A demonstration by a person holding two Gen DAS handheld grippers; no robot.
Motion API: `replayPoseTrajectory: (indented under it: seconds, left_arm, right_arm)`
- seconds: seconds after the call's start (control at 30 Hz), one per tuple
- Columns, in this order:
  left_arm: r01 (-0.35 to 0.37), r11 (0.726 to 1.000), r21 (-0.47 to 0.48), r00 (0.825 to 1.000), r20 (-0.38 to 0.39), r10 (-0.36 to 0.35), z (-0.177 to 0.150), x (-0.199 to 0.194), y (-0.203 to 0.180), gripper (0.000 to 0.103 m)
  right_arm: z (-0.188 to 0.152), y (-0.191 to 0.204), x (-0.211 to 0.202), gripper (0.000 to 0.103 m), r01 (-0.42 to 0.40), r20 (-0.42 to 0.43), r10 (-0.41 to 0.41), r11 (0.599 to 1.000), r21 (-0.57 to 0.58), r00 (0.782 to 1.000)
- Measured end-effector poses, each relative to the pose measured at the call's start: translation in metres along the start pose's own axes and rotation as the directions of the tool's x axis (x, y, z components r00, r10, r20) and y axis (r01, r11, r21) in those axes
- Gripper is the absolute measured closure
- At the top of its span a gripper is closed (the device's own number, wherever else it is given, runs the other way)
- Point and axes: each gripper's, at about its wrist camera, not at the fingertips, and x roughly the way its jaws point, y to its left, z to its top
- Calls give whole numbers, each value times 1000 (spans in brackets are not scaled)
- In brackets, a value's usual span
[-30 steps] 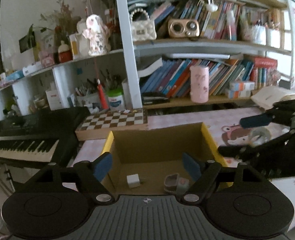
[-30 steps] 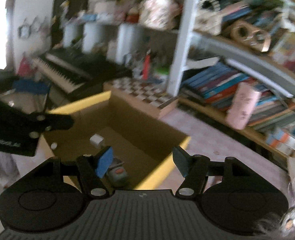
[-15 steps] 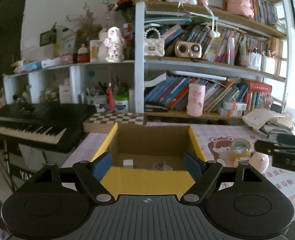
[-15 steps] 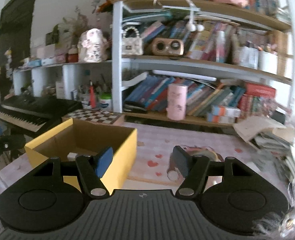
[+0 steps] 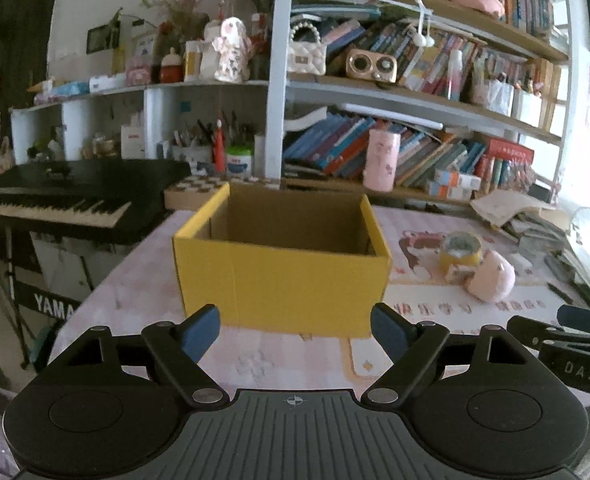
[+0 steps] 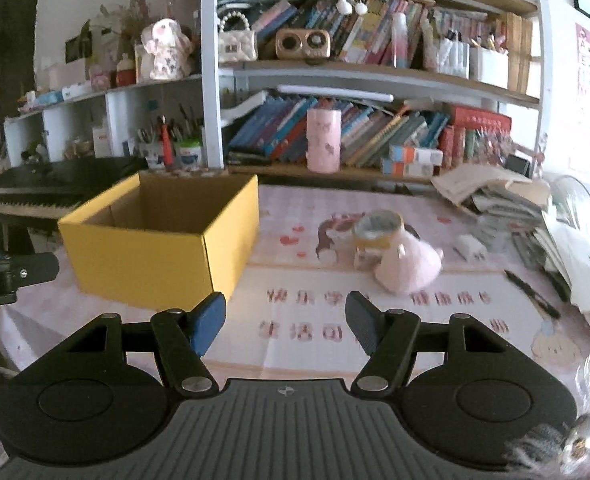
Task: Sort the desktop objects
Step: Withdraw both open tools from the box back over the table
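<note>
Between the left gripper's blue pads nothing is held — jaws wide apart and opening, aimed at the near wall of the yellow box. It hangs above the pink patterned tabletop, short of the box.

Right gripper: jaws parted, nothing between the pads, pink mat with red characters showing through the gap. It hovers over the tabletop right of the box, whose near corner sits just past the left pad.

Box: open-topped, brown inside, standing on the left part of the tabletop; contents cannot be seen from either view.

Loose things lie right of the box, well apart from it — a tape roll with a yellow band, a pink plush touching it on the near side, a small white plug just beyond the plush, a black pen further right near a heap of papers.

Left of the tabletop, a black keyboard on a stand. Behind the box, a checkered board and a pink cup at the foot of a bookshelf crowded with books and trinkets.

Each gripper's tip shows at the edge of the other's view.
</note>
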Motion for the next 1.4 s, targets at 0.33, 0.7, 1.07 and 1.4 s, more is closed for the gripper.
replayPoseTrajectory:
  seconds: [0.33,0.7,1.07,1.4]
  left_arm:
    - [98,993,66,990,-112,-90,-32,3,-26,18]
    - [179,978,111,976,-147,-162,-33,16,-52,18]
    - [248,956,153,959,-182,-220,-30,32,-86,18]
    - [297,935,194,945,-201,-258,-26,47,-120,18]
  right_arm:
    - [-32,-1,-12,39,59,-92,-57,998,19,994]
    - [-43,-23,-14,36,136,-145,-125,989,63,981]
    - [-44,-54,-9,34,189,-187,-168,977,100,968]
    - [-43,-84,-4,32,225,-211,-197,967,118,958]
